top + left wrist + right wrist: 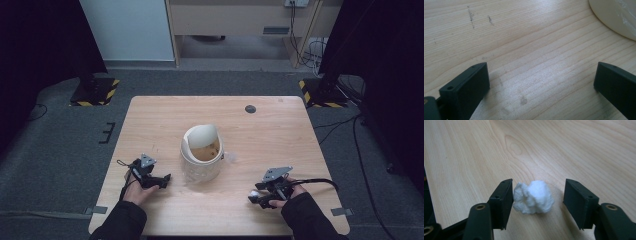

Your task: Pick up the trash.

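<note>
We had the right tool (537, 192) spread around the tissue wad (534, 197) on the desk (574, 150), one jaw touching, so centring before squeezing seemed wise

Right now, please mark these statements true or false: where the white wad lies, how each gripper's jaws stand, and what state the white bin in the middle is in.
1. The white wad lies on the table between the jaws of the right gripper. True.
2. The right gripper's pads squeeze the wad from both sides. False: one pad is at its edge, and a gap remains on the other side.
3. The left gripper holds a wad. False: its jaws stand open over bare wood.
4. The white bin stands mid-table with its swing lid tilted. True.
5. The wad is already inside the bin. False: it lies on the table near the right gripper.
</note>
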Tool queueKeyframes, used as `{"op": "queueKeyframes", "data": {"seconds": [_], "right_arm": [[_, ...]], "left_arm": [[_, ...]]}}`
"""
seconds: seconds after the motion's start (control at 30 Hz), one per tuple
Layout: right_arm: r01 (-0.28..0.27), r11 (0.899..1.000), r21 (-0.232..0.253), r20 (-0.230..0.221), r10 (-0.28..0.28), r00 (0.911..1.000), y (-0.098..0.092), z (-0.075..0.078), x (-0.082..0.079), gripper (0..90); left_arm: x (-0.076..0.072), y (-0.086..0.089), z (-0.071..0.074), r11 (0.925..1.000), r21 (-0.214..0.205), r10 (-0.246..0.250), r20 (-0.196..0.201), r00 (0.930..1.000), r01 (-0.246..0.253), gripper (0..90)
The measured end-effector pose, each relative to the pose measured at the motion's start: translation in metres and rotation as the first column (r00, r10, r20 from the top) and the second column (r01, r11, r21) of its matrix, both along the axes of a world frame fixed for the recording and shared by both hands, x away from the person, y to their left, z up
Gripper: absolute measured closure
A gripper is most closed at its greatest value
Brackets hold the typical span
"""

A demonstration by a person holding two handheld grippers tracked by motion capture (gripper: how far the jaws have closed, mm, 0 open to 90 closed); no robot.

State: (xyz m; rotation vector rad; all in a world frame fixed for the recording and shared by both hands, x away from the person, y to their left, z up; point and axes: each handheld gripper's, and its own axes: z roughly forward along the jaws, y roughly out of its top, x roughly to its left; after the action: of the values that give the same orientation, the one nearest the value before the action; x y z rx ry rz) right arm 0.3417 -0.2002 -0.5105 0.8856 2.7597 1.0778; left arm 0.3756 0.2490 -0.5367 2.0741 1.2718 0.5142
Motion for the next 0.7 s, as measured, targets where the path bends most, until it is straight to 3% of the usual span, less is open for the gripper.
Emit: {"op": "queueKeyframes", "data": {"seconds": [0.37,0.7], "right_arm": [[-0.032,0.999,-0.018,-0.053,0.031,0.9981,0.0012,-0.0014,-0.0003,62.5],[0.009,1.0,0.003,-0.05,-0.009,0.9987,-0.0009,0.0039,0.0022,67.5]], "left_arm": [[0.0,0.0,0.0,1.0,0.0,0.0,0.0,1.0,0.0,0.0],[0.0,0.0,0.0,1.0,0.0,0.0,0.0,1.0,0.0,0.0]]}}
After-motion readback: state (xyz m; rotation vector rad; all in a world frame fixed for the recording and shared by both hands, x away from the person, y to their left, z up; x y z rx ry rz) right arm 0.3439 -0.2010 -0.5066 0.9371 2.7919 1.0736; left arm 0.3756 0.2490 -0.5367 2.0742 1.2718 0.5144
